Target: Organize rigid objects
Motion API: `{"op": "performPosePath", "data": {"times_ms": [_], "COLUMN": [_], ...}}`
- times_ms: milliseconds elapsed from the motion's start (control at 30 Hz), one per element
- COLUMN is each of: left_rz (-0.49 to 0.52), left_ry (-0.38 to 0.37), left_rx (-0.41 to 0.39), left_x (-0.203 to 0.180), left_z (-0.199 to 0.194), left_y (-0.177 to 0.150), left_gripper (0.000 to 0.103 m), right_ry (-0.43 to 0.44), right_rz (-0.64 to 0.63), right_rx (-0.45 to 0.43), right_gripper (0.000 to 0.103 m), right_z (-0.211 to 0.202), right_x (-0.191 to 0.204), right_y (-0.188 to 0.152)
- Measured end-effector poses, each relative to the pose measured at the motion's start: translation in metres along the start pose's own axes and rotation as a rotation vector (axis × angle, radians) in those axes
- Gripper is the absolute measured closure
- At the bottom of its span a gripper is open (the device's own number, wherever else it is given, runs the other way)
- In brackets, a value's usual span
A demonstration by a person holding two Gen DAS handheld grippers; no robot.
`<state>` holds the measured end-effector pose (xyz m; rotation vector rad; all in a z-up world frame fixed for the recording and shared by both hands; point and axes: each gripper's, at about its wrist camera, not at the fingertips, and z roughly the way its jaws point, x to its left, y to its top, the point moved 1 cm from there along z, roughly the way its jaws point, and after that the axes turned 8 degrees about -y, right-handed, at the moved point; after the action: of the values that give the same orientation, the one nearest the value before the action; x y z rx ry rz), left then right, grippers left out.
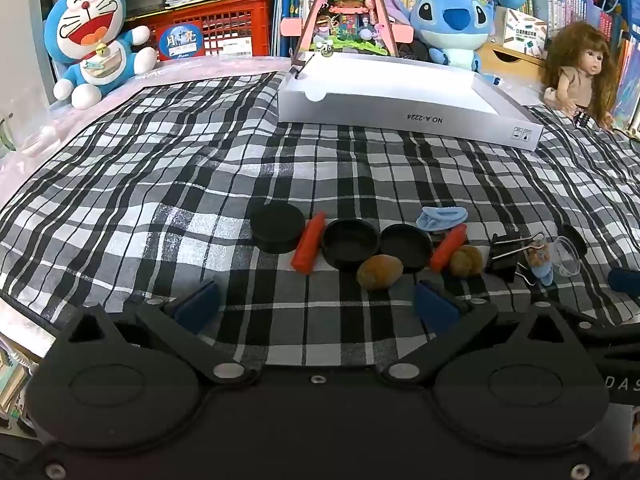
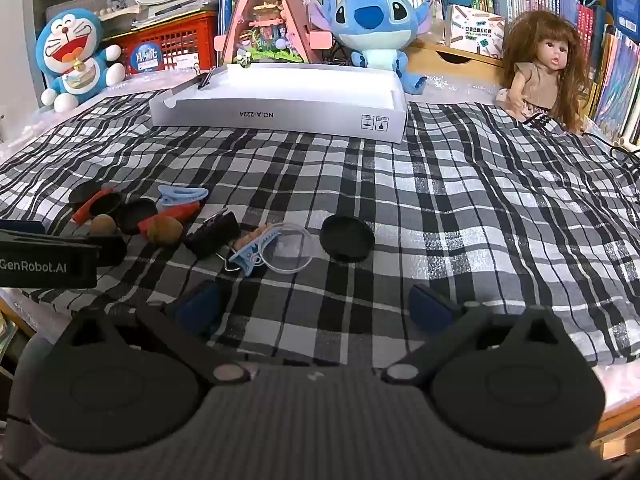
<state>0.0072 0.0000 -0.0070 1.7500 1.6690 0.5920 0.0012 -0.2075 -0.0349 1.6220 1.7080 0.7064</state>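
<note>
On plaid cloth (image 1: 160,184) — 2 orange sticks (image 1: 309,245), black round lids (image 1: 351,243).

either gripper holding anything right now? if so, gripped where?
Nothing held. Left gripper and right gripper both stand open over the black-and-white checked cloth, fingers apart with only cloth between them.

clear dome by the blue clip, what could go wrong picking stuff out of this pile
1. The clear dome lies against the blue clip and is hard to see on the checked cloth; jaws could drag both.
2. The brown balls look round and might roll off when nudged.
3. The cloth is wrinkled, so the flat black lids may tilt or snag.
</note>
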Motion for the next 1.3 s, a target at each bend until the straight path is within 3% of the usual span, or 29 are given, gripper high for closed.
{"op": "performPosePath", "data": {"times_ms": [1300], "left_rz": [-0.003], "left_ry": [0.003], "left_rx": [0.048], "left_x": [-0.0004], "left_z": [0.0049], "left_y": [-0.0028], "left_gripper": [0.0], "right_ry": [-0.015], "right_rz": [0.011], "right_rx": [0.01], "right_gripper": [0.0], "right_z": [0.0013], "right_x": [0.0021], "right_y": [0.0007]}}
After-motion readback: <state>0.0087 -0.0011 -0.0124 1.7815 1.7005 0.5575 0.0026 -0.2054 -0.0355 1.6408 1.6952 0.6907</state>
